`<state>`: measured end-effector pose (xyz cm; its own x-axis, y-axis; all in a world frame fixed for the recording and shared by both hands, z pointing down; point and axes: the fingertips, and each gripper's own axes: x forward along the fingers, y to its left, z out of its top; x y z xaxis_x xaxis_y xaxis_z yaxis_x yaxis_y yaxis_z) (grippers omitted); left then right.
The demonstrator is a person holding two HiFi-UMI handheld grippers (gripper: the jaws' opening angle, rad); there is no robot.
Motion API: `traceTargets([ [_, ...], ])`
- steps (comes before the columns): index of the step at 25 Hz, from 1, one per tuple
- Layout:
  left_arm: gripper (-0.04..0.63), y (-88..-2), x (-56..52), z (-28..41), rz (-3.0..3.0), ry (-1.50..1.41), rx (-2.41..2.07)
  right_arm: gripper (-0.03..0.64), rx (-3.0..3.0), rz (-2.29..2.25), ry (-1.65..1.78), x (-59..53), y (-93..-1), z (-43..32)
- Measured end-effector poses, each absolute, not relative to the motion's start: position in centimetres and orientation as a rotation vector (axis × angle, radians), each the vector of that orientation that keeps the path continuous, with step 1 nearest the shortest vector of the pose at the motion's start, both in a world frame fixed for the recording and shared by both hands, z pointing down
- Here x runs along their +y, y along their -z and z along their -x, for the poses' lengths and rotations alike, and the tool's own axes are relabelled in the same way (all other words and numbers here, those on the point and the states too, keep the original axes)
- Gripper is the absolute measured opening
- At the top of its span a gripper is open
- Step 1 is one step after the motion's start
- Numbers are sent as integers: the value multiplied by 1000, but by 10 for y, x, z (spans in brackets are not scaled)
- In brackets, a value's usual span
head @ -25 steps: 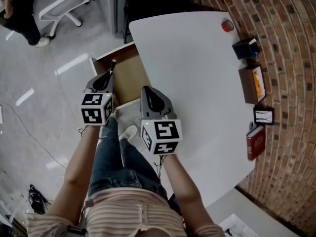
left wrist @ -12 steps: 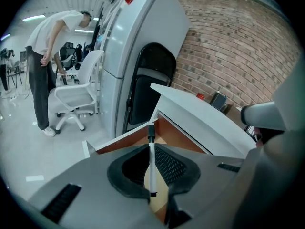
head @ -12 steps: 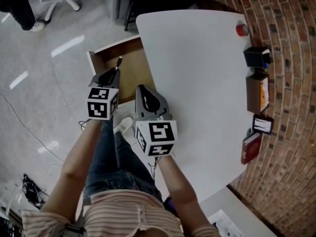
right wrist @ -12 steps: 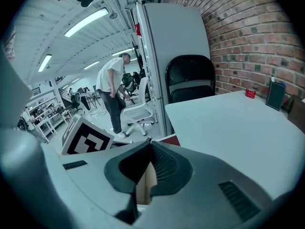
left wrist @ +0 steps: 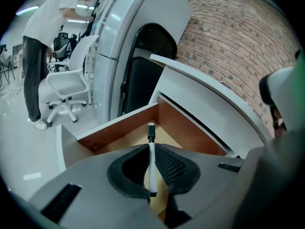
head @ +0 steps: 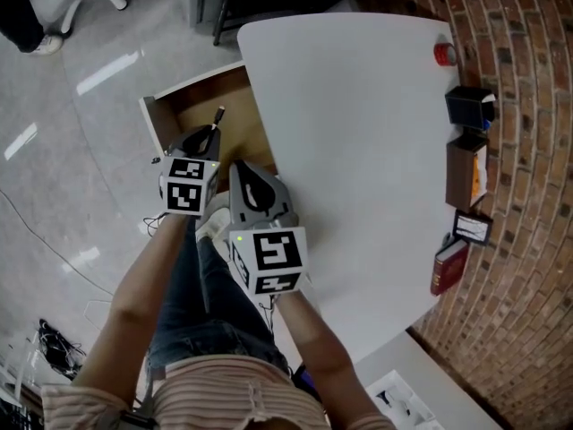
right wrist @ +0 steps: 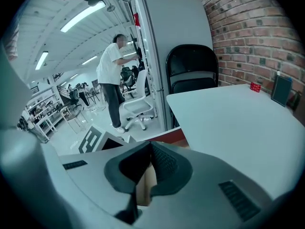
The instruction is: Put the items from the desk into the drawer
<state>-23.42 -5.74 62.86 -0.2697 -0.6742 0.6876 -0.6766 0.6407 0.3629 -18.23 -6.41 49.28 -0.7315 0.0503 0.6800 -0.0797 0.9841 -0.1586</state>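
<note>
Left gripper (head: 205, 136) pinches a white pen (left wrist: 151, 144) lengthwise, over the open drawer (head: 199, 102), presumably poised to release into it; right gripper (right wrist: 148, 151), just beside the drawer at the desk (head: 358, 133) edge, jaws seemingly pressed together, empty, idle

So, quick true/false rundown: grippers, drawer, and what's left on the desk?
1. The left gripper is shut on a marker. True.
2. The drawer is closed. False: it is pulled open.
3. The right gripper holds the red book. False: its jaws are together on nothing, and the book lies on the desk by the brick wall.
4. The marker is held over the open drawer. True.
</note>
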Motion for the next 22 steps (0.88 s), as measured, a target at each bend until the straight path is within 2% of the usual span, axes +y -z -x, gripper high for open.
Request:
traceTargets([
  [22,41,-729,-76,262,-994,14,-1874,17,-2115,-64,-245,-58,-592,201],
])
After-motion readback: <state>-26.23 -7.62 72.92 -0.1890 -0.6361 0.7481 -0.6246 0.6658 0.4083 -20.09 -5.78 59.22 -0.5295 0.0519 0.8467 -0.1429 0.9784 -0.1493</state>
